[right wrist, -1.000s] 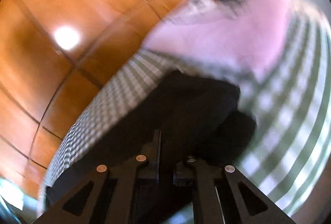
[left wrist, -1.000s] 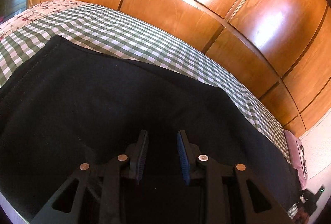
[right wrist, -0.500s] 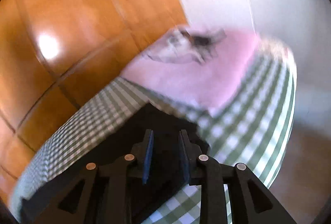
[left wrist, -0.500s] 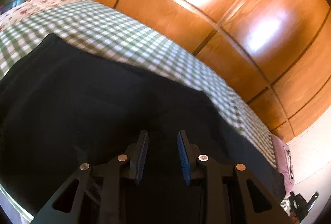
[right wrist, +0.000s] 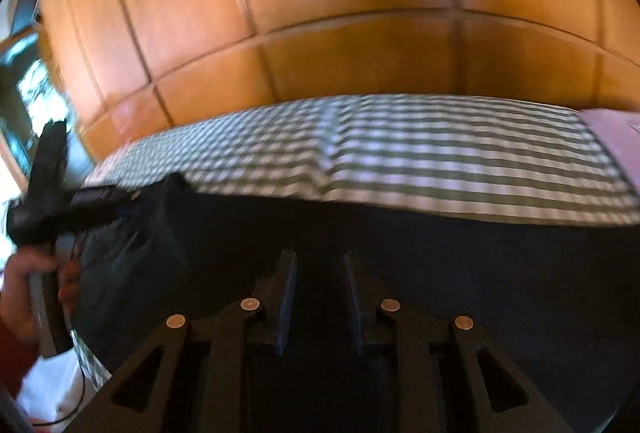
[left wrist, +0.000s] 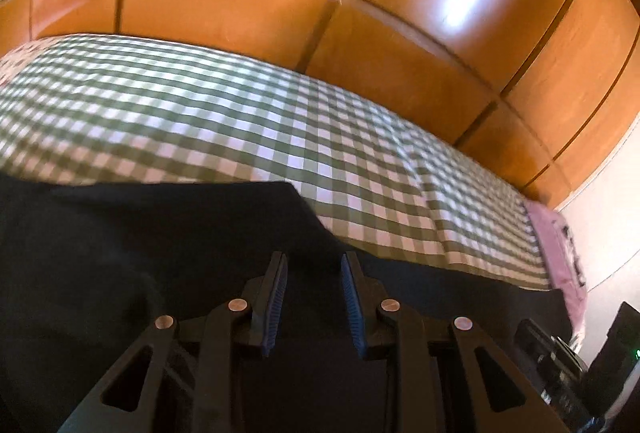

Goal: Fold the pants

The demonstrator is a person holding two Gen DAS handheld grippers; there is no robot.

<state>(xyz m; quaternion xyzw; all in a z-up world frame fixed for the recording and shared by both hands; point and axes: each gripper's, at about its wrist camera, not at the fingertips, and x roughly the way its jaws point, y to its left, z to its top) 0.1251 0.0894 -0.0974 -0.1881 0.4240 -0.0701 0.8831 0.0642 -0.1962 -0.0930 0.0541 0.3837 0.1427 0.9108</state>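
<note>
The dark pants [left wrist: 120, 253] lie spread on a green-and-white checked bed [left wrist: 240, 121]. In the left wrist view my left gripper [left wrist: 313, 263] hovers over the dark cloth near its far edge, jaws open, nothing between them. In the right wrist view my right gripper [right wrist: 320, 261] is open above the pants [right wrist: 460, 265], empty. The left hand-held gripper [right wrist: 48, 193] also shows at the left of that view, held by a hand beside a raised fold of the pants [right wrist: 132, 241].
A glossy wooden panelled wall [left wrist: 360, 13] runs along the bed's far side. A pink pillow [left wrist: 560, 253] lies at the bed's right end; it also shows in the right wrist view [right wrist: 616, 137]. A black device [left wrist: 560, 365] sits at lower right.
The right gripper has opened and swung from the pillow end to face the wall across the pants. The left gripper has pulled back, so more checked sheet shows.
</note>
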